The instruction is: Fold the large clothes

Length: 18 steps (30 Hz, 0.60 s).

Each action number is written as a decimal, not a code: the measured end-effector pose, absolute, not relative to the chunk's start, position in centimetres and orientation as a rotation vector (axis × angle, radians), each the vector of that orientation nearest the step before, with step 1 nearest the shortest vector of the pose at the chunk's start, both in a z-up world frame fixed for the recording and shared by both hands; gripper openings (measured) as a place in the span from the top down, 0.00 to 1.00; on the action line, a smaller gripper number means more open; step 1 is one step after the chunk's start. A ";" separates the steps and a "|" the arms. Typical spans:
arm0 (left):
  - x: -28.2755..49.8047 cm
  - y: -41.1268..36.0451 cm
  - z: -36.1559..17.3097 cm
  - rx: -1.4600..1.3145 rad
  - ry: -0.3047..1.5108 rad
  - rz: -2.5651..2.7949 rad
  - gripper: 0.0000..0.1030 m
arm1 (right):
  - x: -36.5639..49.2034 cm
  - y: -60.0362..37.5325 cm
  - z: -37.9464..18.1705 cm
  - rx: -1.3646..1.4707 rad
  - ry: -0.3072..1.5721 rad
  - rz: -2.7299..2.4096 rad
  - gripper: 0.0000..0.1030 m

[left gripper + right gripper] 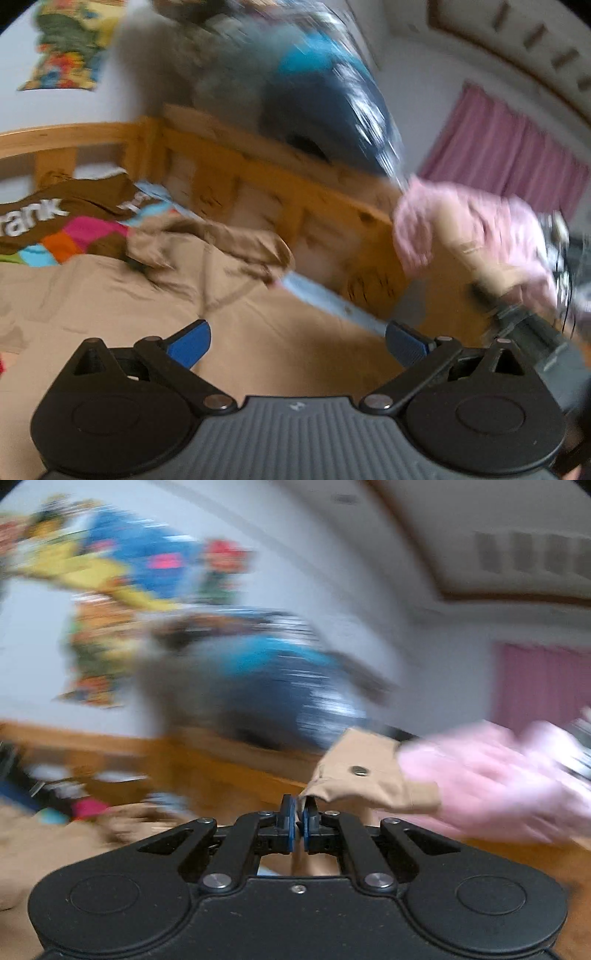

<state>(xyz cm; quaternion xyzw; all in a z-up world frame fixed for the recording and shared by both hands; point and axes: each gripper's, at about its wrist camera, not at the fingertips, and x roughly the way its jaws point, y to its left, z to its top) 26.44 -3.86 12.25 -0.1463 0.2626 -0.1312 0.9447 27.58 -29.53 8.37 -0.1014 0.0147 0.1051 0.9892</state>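
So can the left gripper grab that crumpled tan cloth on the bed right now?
Probably yes. The left gripper is open, nothing between its fingers, and the crumpled tan cloth lies ahead on the bed with nothing blocking the way. The picture is blurry, though.

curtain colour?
Pink curtain, plain with vertical folds; clearest in the left wrist view.

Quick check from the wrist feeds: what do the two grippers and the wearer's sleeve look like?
Both grippers are black, with two round housings, angled link arms and silver pivot pins. The left gripper has blue finger pads and a ribbed grey centre plate. The right gripper has narrow black fingers with blue pads. The sleeve is pink; dark cables trail beside it.
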 end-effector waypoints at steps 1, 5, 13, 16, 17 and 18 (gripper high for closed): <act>26.2 -2.4 12.4 -0.314 0.521 -0.252 0.00 | 27.9 -27.3 8.0 -0.251 0.036 0.276 0.97; 25.7 2.7 11.4 -0.341 0.517 -0.185 0.00 | 27.8 -19.2 4.5 -0.411 0.136 0.482 0.97; 28.0 6.0 4.0 -0.395 0.709 -0.133 0.01 | 24.5 -13.6 -3.7 -0.517 0.412 0.660 0.76; 29.3 5.5 1.6 -0.365 0.768 -0.125 0.01 | 23.0 -16.3 -2.9 -0.422 0.446 0.682 0.40; 29.6 5.4 0.9 -0.358 0.788 -0.119 0.01 | 22.6 -17.6 -2.5 -0.390 0.454 0.679 0.36; 30.1 5.2 0.2 -0.340 0.821 -0.088 0.01 | 22.3 -19.2 -2.0 -0.367 0.459 0.662 0.34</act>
